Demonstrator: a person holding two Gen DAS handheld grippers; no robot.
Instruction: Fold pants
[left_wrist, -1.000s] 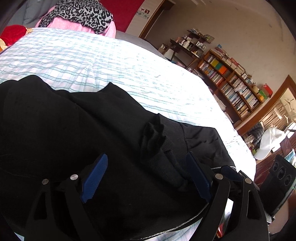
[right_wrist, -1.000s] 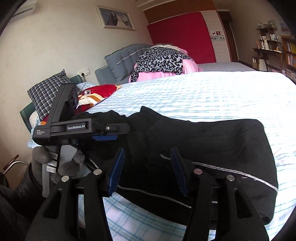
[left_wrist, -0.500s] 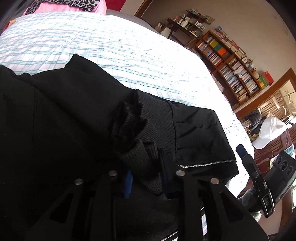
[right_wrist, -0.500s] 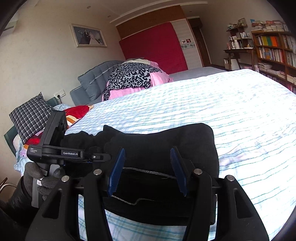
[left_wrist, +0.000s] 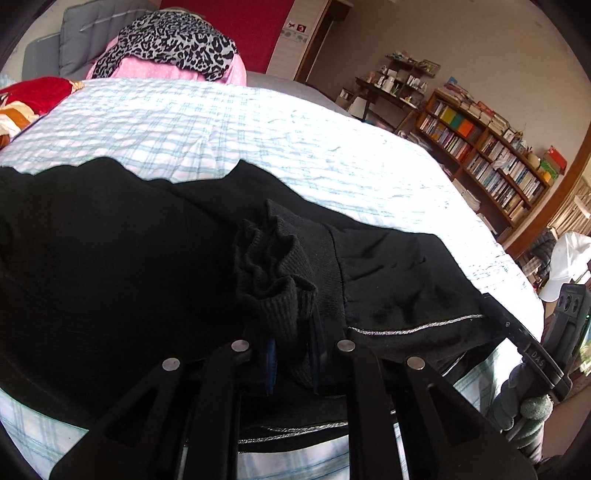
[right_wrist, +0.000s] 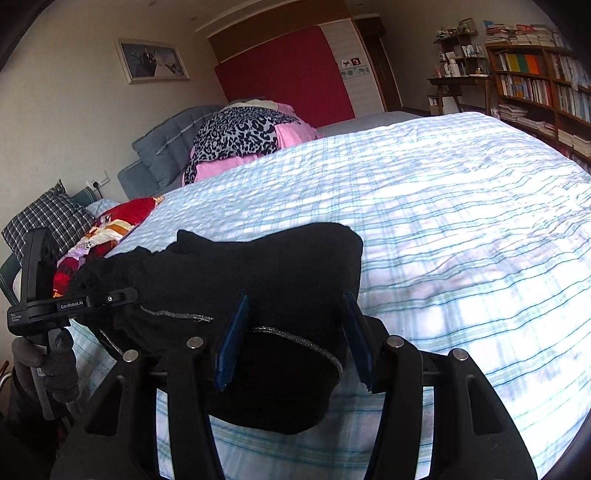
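Pants (left_wrist: 129, 266) cuff now clamped in left tongs (left_wrist: 291, 363), lifted slightly.

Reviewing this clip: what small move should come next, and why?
Probably shut the right gripper on the pants: its jaws stand open around the hem, while the left gripper is already clamped on the ribbed cuff. Both ends held, the fold can start.

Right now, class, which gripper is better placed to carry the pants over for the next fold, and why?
The left gripper: its fingers are shut on a bunched ribbed cuff of the pants. The right gripper is open, gripping nothing.
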